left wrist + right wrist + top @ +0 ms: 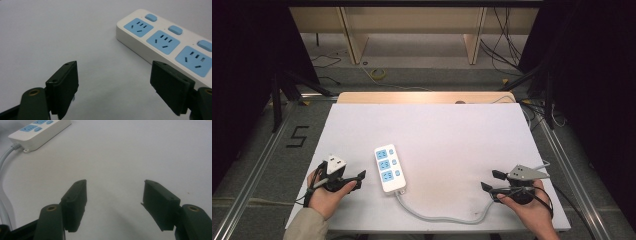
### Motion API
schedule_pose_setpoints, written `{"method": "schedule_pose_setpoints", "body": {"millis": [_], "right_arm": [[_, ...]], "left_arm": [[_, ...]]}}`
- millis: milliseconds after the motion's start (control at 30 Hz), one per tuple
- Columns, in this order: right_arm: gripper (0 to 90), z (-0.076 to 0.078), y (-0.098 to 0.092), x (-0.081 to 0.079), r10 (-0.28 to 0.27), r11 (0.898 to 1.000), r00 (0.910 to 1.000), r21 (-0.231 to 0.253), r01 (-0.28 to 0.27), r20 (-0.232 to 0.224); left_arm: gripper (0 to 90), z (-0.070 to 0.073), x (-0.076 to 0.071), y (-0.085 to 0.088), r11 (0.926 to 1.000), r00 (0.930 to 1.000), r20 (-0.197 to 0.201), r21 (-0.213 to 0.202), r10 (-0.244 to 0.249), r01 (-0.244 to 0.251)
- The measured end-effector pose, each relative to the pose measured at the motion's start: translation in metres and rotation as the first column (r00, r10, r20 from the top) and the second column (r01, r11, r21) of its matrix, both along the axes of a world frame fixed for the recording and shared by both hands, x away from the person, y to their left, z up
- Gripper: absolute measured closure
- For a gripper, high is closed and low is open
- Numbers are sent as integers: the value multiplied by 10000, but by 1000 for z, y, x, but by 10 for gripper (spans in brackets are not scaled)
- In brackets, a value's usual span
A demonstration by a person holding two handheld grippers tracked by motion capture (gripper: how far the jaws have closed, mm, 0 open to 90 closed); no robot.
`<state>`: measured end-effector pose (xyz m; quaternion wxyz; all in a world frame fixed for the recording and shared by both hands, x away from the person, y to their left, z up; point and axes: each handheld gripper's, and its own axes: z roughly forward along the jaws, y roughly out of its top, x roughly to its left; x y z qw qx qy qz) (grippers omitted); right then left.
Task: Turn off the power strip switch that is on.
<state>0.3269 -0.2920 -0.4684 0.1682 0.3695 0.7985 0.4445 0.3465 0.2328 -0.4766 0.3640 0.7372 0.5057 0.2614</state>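
A white power strip (pixel 389 168) with three blue sockets and blue switches lies on the white table (pixel 447 130), left of centre. Its grey cable (pixel 437 216) curves from the near end toward the right hand. My left gripper (pixel 358 180) rests just left of the strip, open and empty. In the left gripper view the jaws (pixel 113 75) stand wide apart, and the strip (pixel 165 42) lies close ahead on the right. My right gripper (pixel 491 180) sits near the front right of the table, pointing left, open with nothing between its fingers (pixel 115 190). The strip (pixel 37 131) and cable (pixel 5 157) show far off at its upper left.
A wooden board (pixel 422 96) borders the table's far edge. Metal rails run along both sides on the floor, with a "5" marked at the left (pixel 297 136). Stand legs, loose cables and a yellow coil (pixel 378 74) lie beyond.
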Motion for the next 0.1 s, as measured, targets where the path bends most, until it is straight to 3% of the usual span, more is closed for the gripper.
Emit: {"method": "schedule_pose_setpoints", "body": {"millis": [100], "right_arm": [[368, 0, 0, 0, -38, 10000, 10000, 37, 38, -3]], "left_arm": [[197, -6, 7, 4, 9987, 9987, -105, -72, 508, -509]]}}
